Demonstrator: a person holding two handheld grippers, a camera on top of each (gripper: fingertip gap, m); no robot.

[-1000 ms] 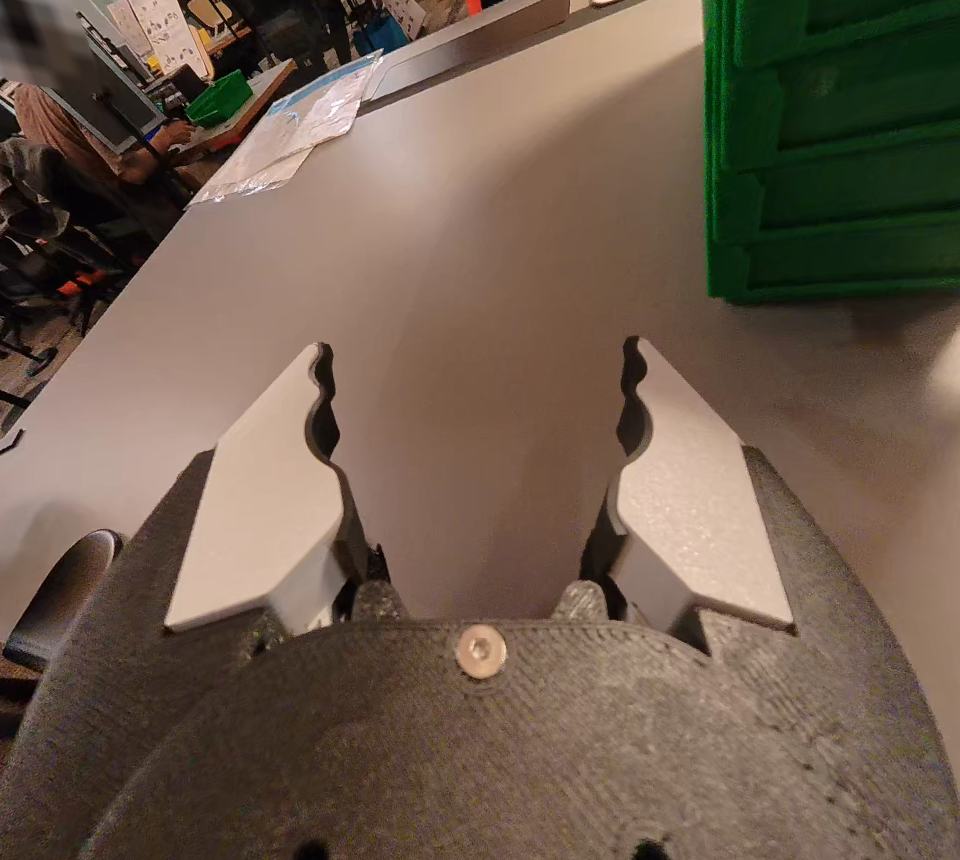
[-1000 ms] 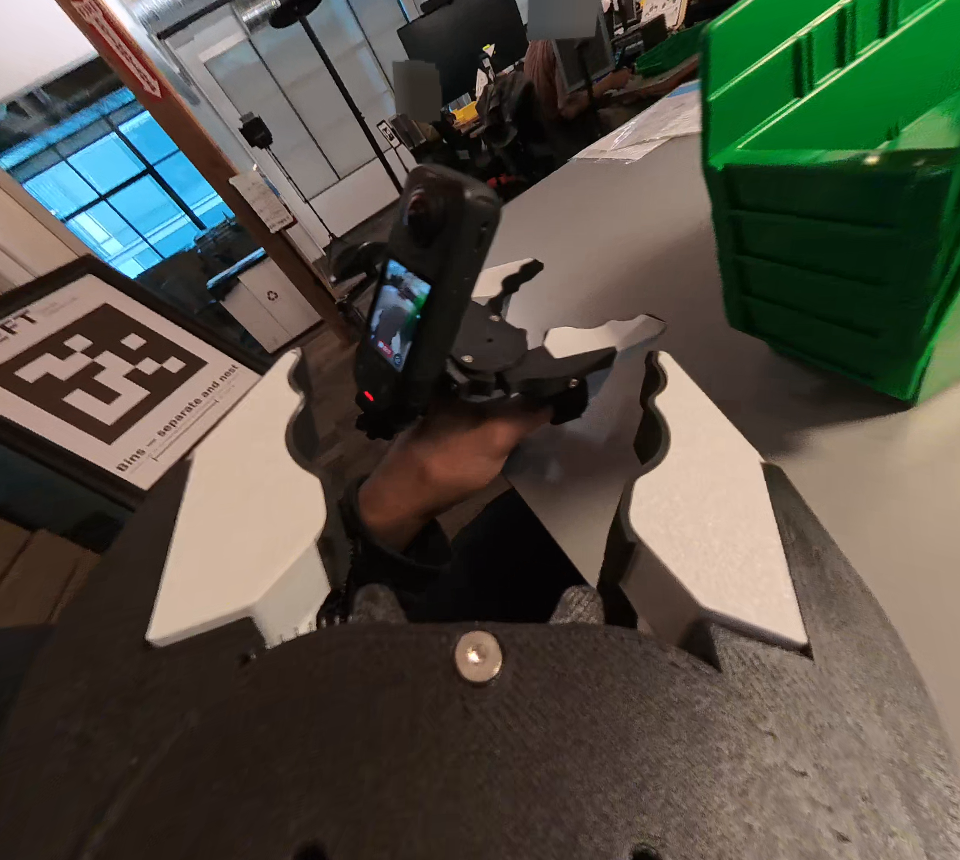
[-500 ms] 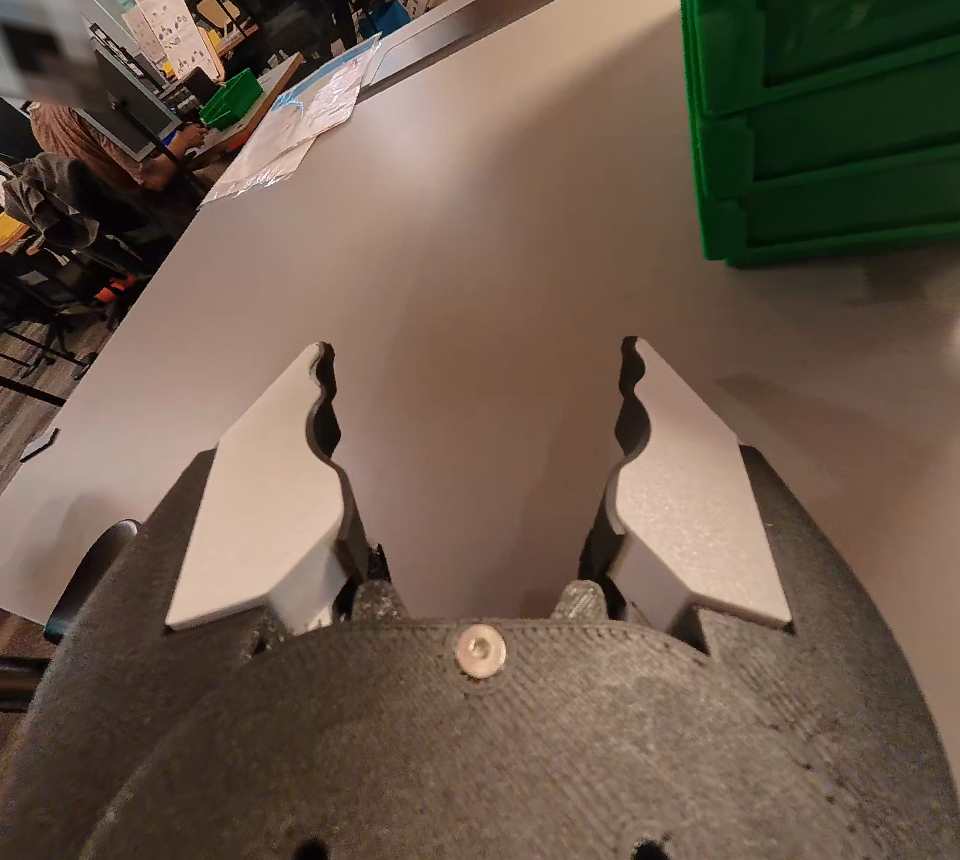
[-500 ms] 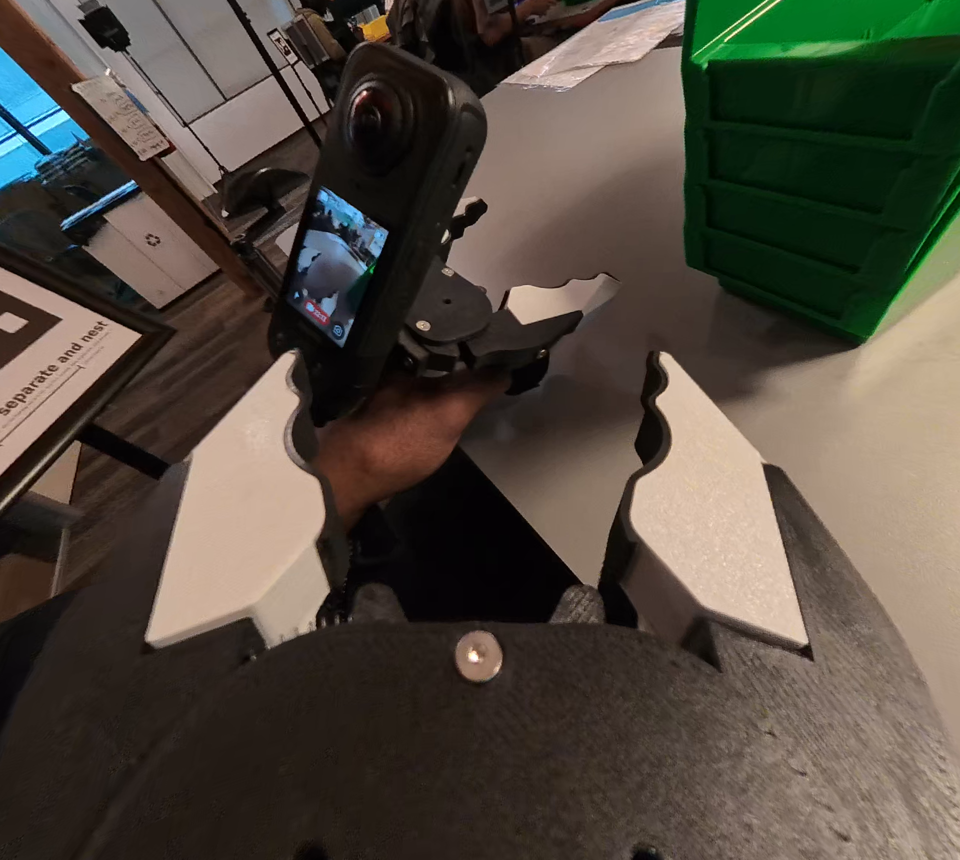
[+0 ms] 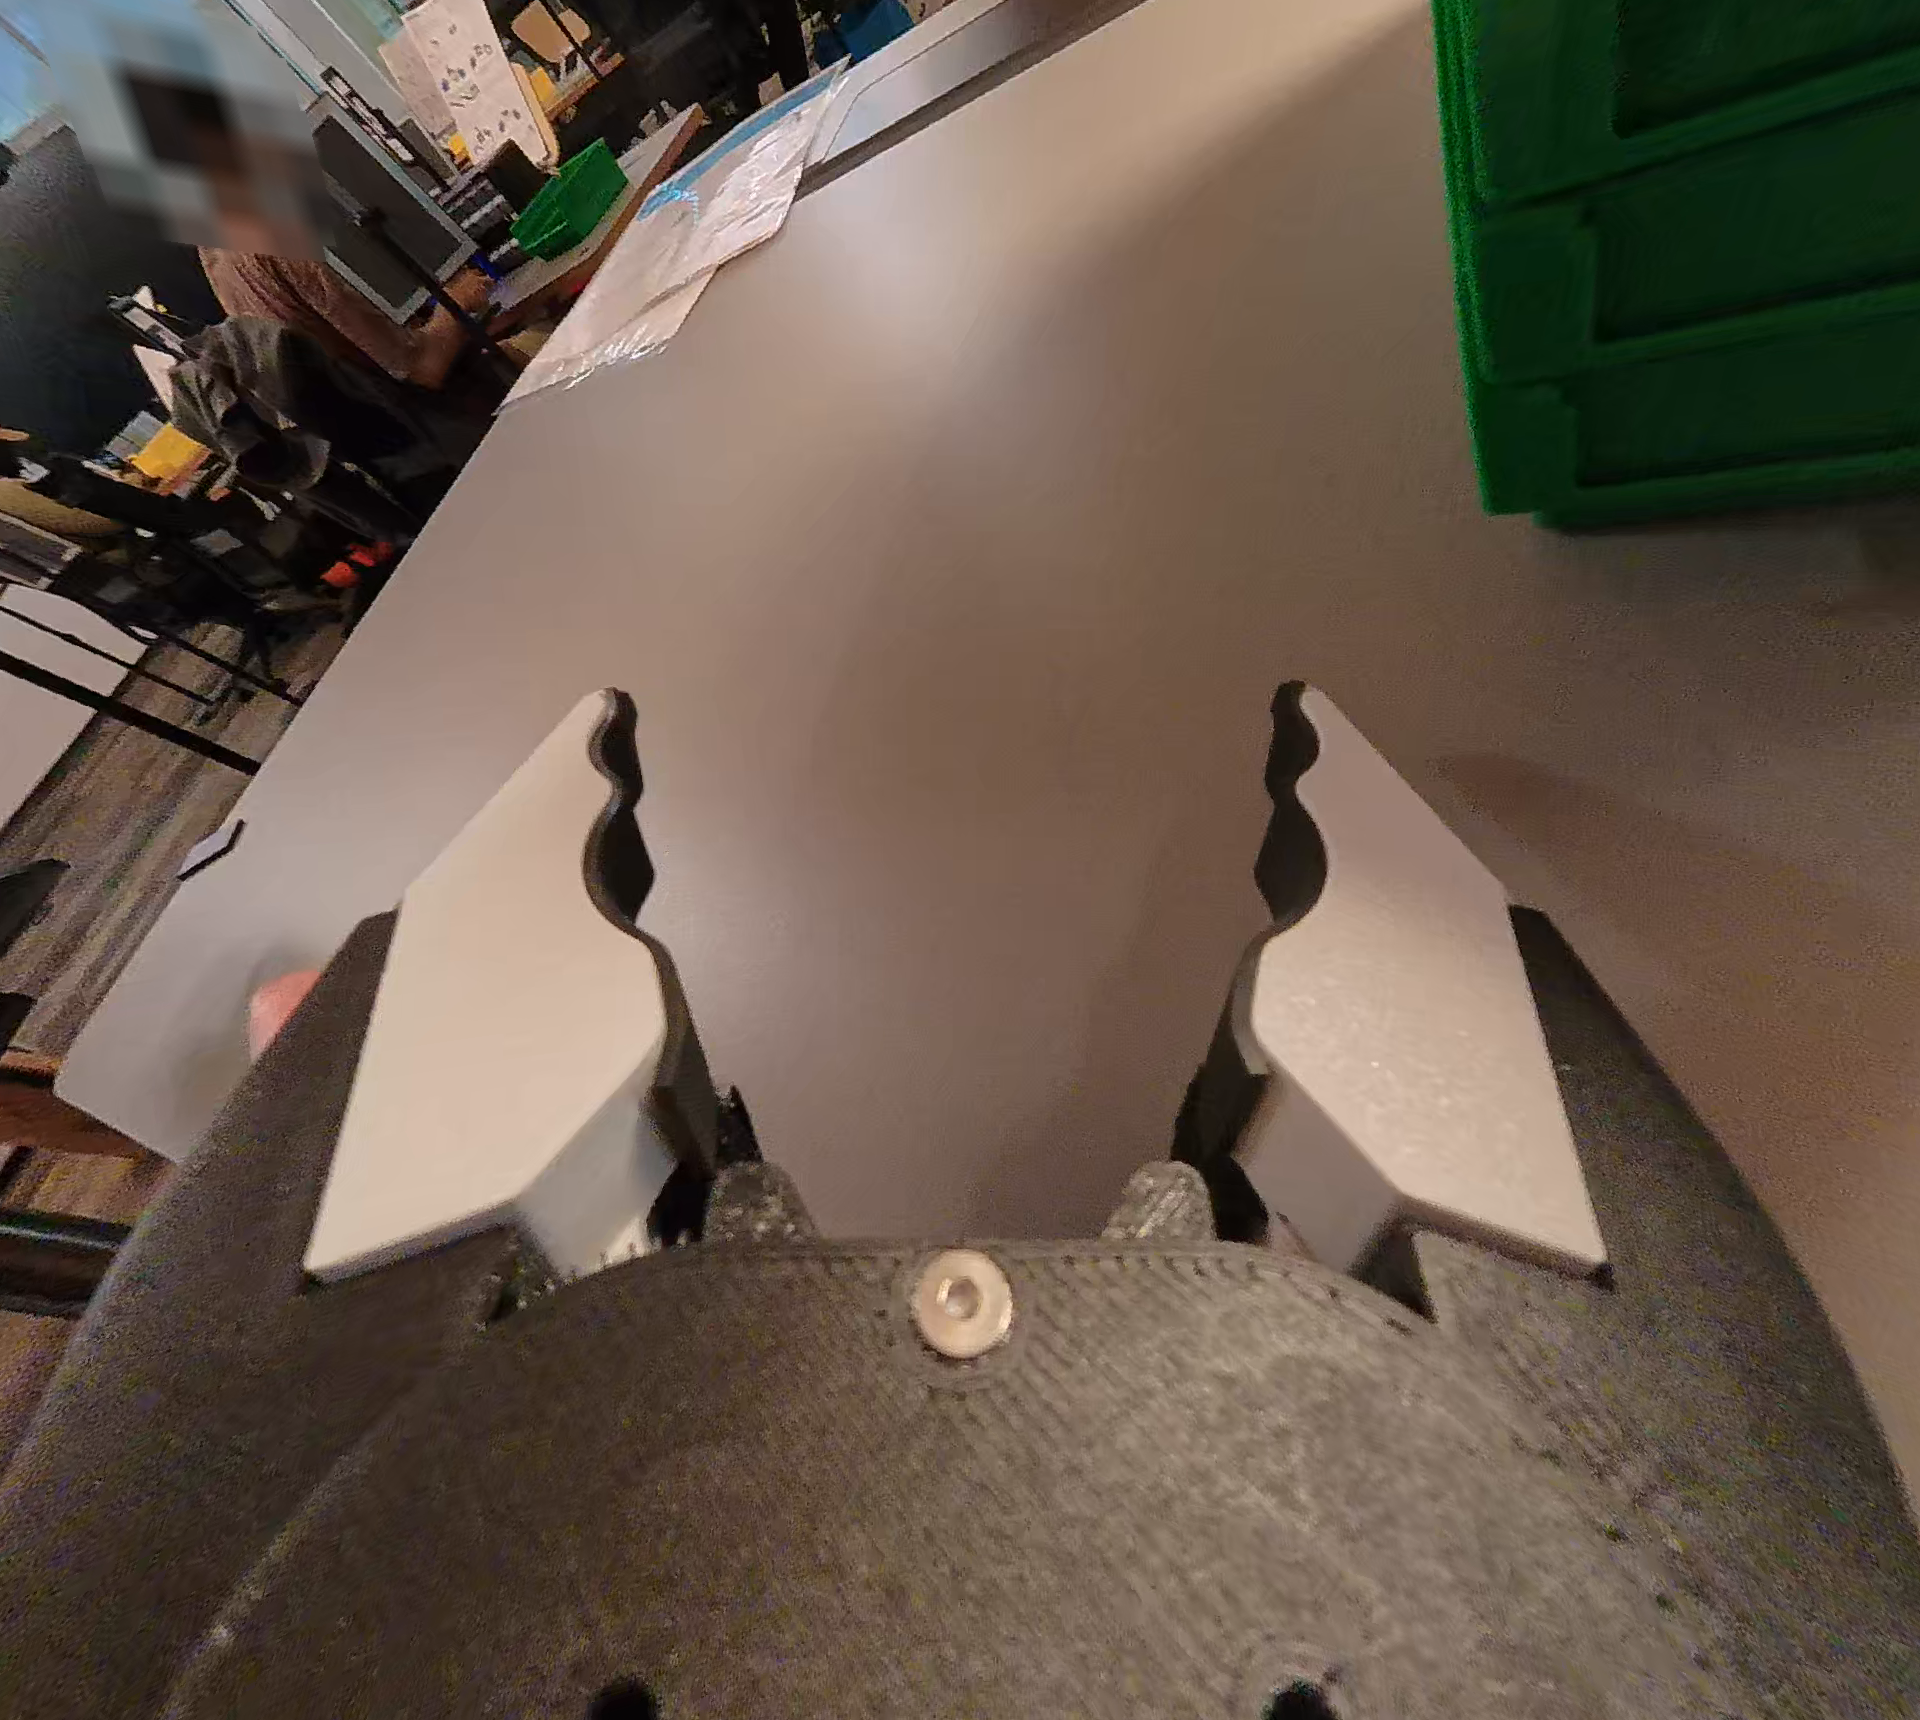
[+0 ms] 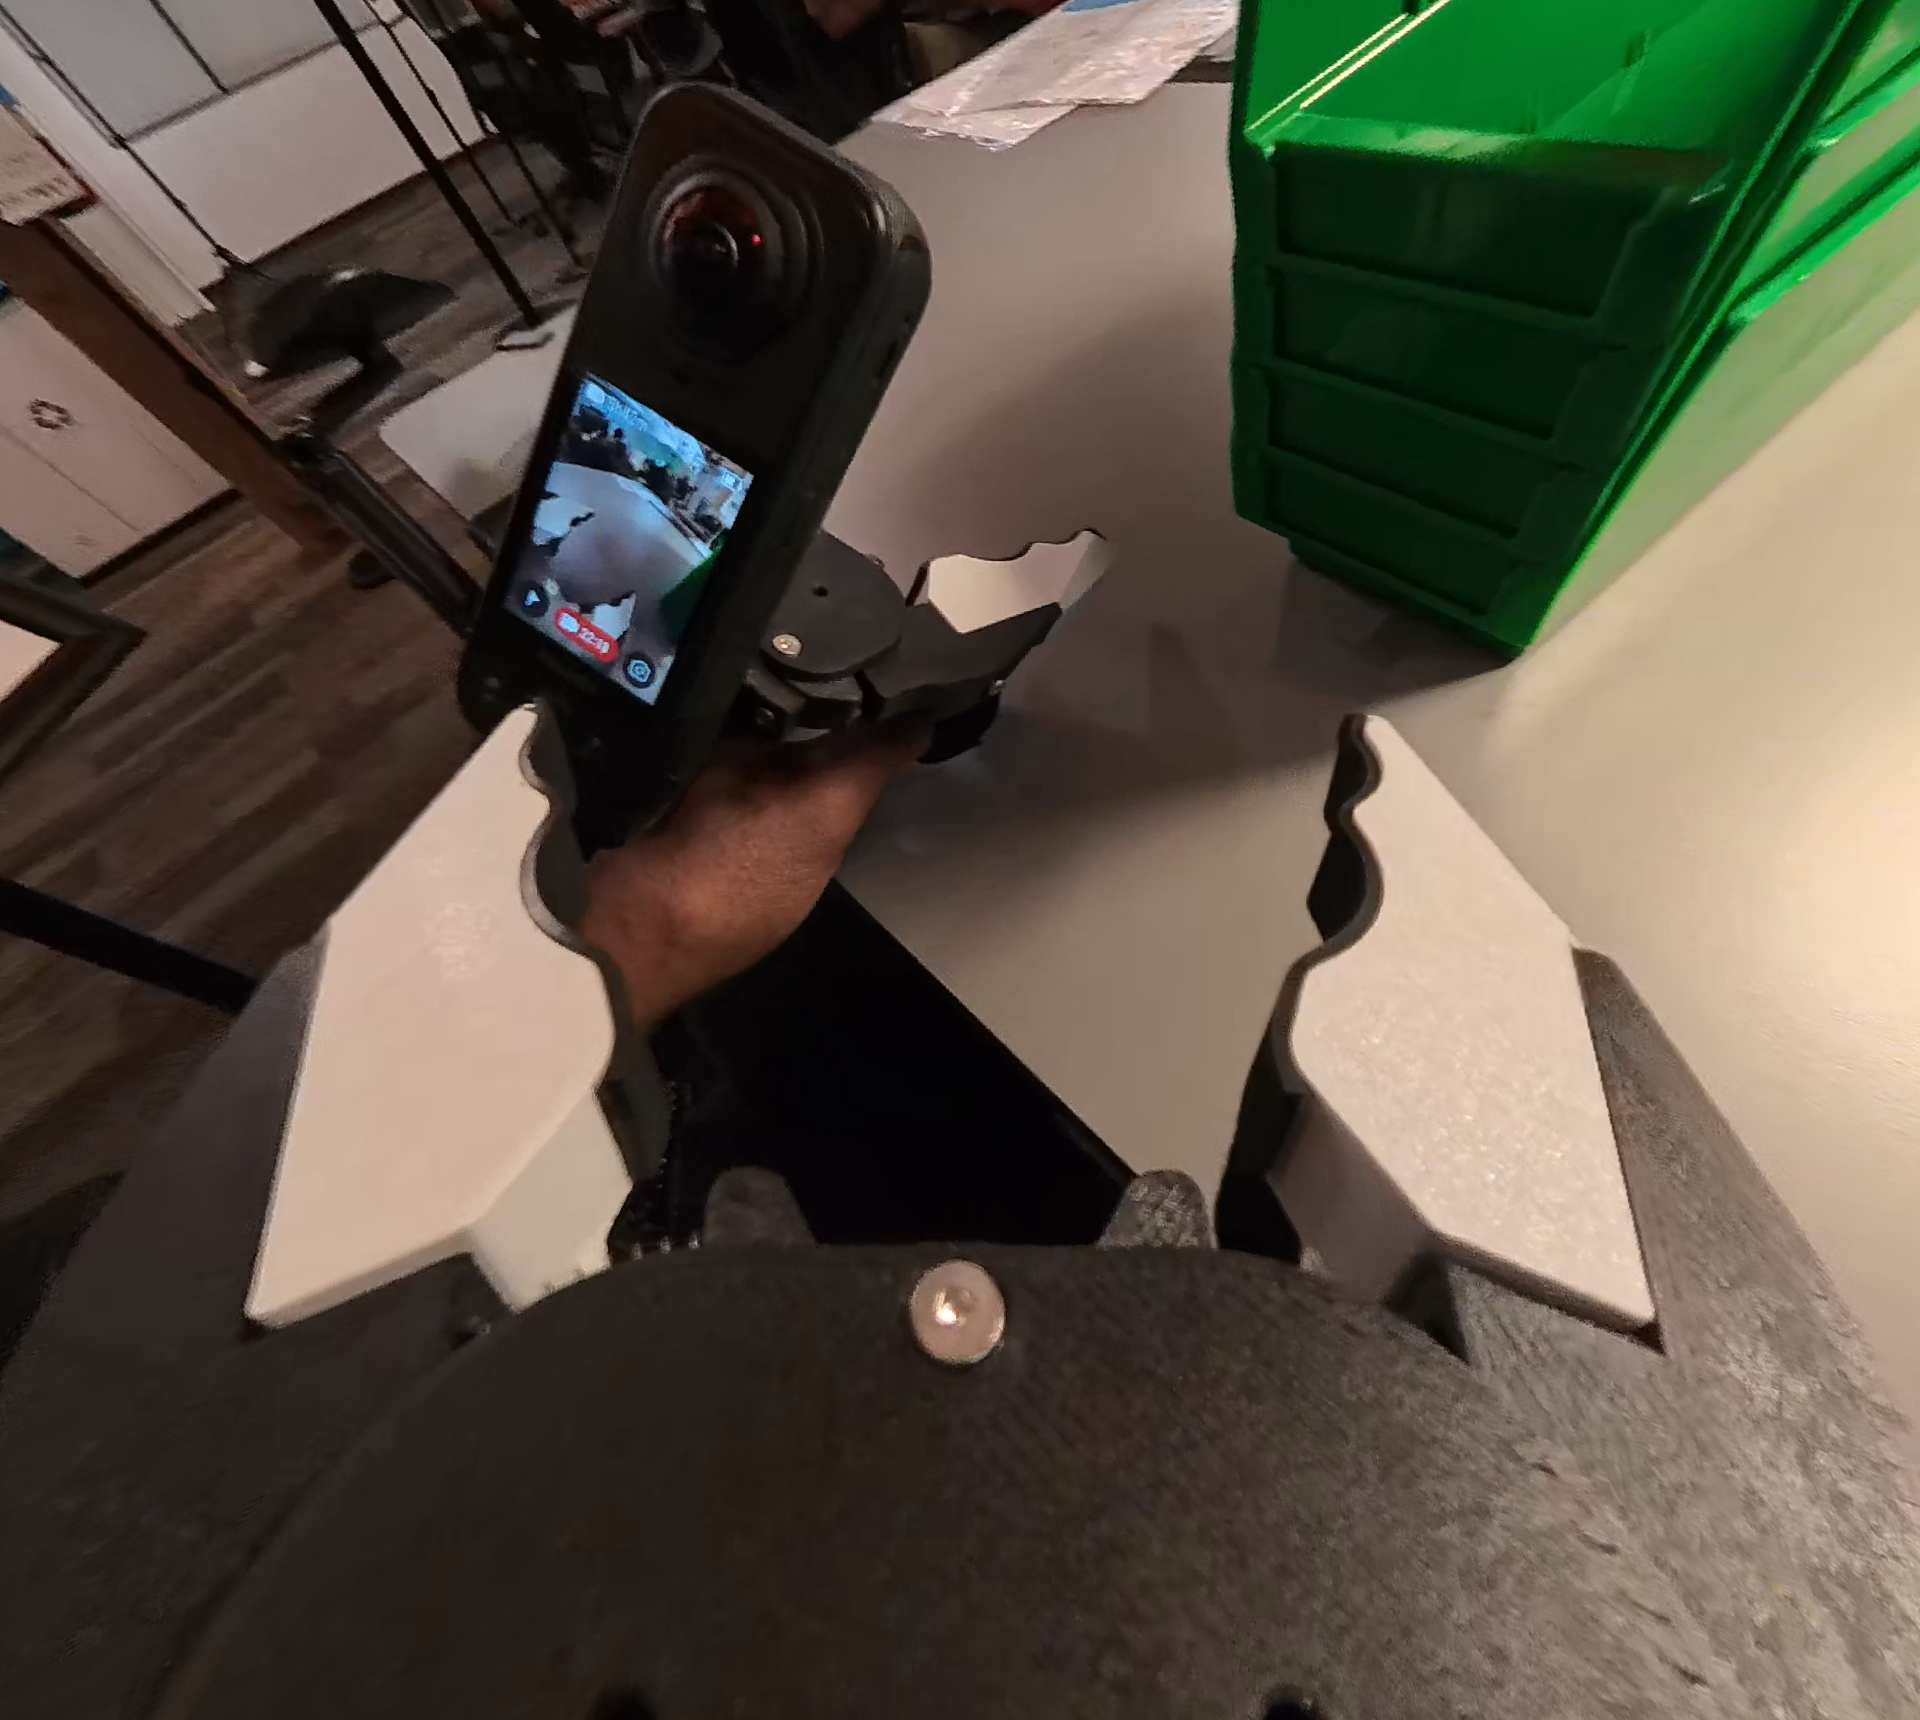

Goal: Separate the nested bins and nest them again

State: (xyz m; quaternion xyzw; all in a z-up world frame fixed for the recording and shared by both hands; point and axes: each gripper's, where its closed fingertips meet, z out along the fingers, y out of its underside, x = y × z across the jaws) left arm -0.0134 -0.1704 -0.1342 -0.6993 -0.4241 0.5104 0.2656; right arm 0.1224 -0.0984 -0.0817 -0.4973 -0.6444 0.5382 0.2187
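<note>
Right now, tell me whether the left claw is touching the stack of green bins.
Apart. The right wrist view shows the left claw open and empty, with bare grey table between it and the stack of green bins.

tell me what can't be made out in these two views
- Green bins: the left wrist view cuts them off at the top and right edges; the right wrist view cuts them too, so the count and insides are unclear.
- Left gripper: in the right wrist view its camera and the hand cover the far finger.
- Background person: mosaic patch over the head.
- Papers: too small to read.
</note>
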